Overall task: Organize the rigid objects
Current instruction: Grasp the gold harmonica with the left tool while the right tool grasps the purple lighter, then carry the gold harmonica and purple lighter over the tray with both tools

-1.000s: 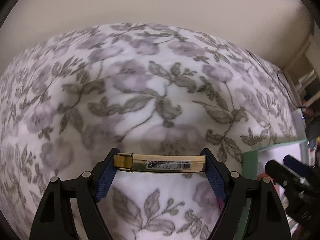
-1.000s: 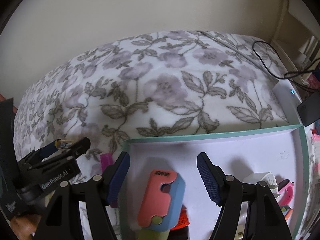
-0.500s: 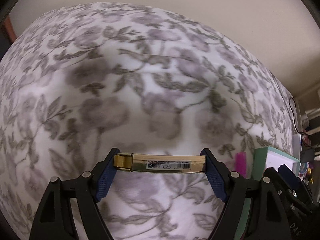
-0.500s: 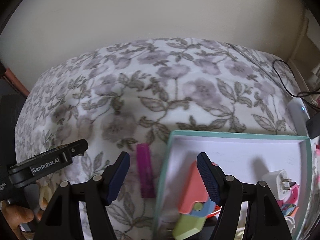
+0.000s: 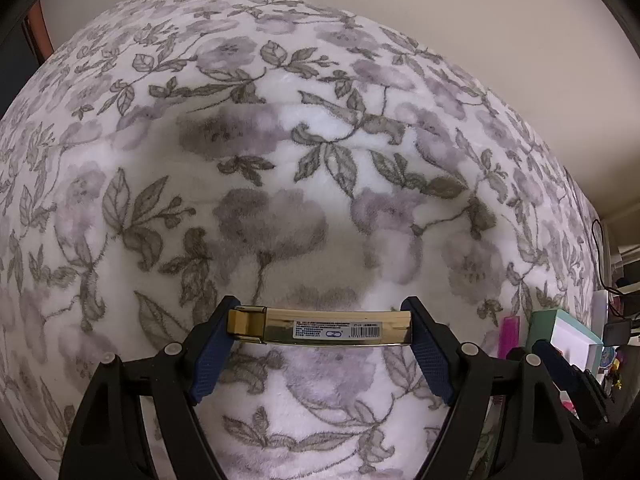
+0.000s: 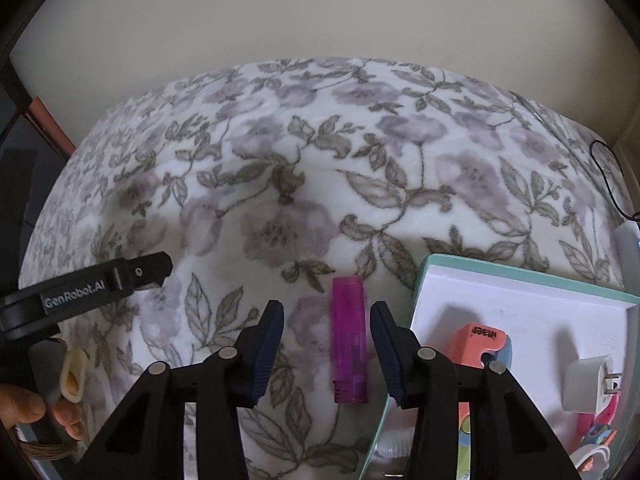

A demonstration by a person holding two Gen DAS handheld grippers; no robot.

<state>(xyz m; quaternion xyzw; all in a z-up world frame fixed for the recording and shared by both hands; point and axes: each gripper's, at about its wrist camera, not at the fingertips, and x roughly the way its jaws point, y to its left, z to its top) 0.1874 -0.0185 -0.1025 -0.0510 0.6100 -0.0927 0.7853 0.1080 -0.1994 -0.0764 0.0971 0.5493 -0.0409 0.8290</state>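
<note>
A gold bar-shaped case (image 5: 320, 328) with a barcode label is pinched end to end between the fingers of the left gripper (image 5: 320, 338) and is carried clear above the flowered blanket (image 5: 280, 160). The fingers of the right gripper (image 6: 327, 334) are closing around a purple lighter (image 6: 349, 340) that lies flat on the blanket; the pads are not yet on it, and the lighter sits nearer the finger at 3 o'clock than the one at 9 o'clock. Just beside it, at 3 o'clock, stands the green-rimmed tray (image 6: 520, 276), in which a pink-and-blue folding tool (image 6: 480, 344), a white plug (image 6: 588, 384) and other small items are already kept. Risks judged from this layout: because the lighter is off-centre, it may be pushed sideways by one pad before the other arrives, and rolled or skidded on the soft pile. The finger at 3 o'clock is close to the tray rim and may catch on it, so the tray could be shifted. The blanket may give under pressure, so a shallow grip on the smooth plastic may slip. The gold case is held only at its ends and could pivot out if the left hand is tilted.
</note>
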